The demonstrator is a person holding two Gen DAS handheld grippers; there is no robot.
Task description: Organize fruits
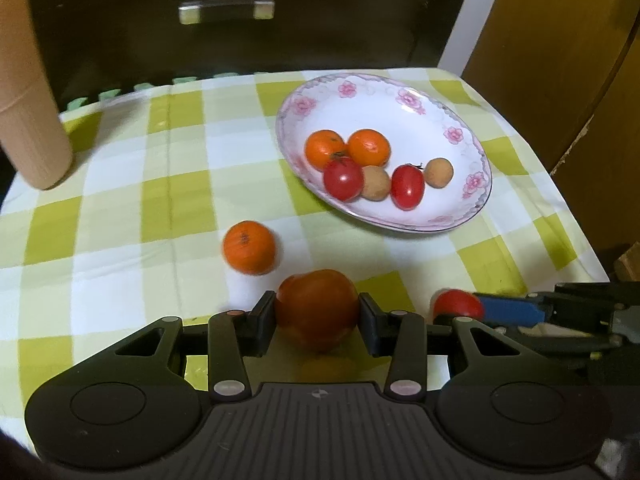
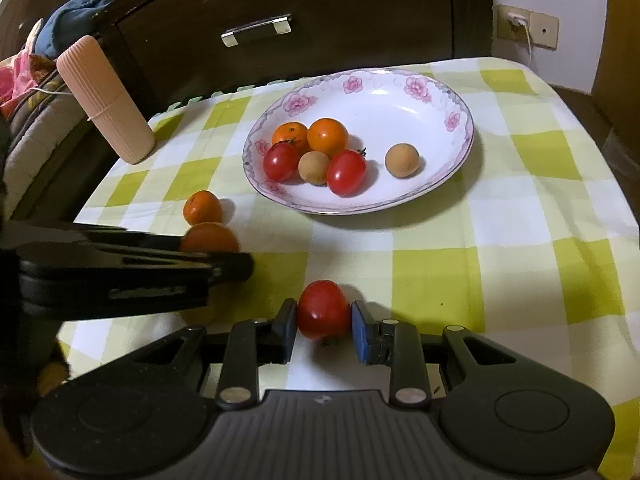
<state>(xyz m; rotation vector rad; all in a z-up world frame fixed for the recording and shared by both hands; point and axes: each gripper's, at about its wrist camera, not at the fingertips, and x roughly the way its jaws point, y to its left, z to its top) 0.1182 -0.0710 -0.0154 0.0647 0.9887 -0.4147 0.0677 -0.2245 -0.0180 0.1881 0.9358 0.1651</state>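
My left gripper [image 1: 317, 312] is shut on a large orange-red fruit [image 1: 316, 308] just above the checked cloth; the same fruit shows in the right wrist view [image 2: 209, 238], partly hidden by the left gripper's fingers [image 2: 176, 258]. My right gripper [image 2: 324, 322] is shut on a red cherry tomato [image 2: 323, 310], also seen from the left wrist [image 1: 458, 304]. A loose mandarin [image 1: 249, 247] [image 2: 202, 208] lies on the cloth. The flowered white plate [image 1: 460, 120] [image 2: 400, 92] holds two mandarins, two cherry tomatoes and two brown longans.
A ribbed beige cylinder [image 1: 28, 92] [image 2: 106, 100] stands at the cloth's left back corner. A dark cabinet with a metal handle [image 2: 256, 30] rises behind the table. The table's right edge [image 1: 576, 208] drops off beside a wooden panel. Cushions and cloth lie far left [image 2: 24, 92].
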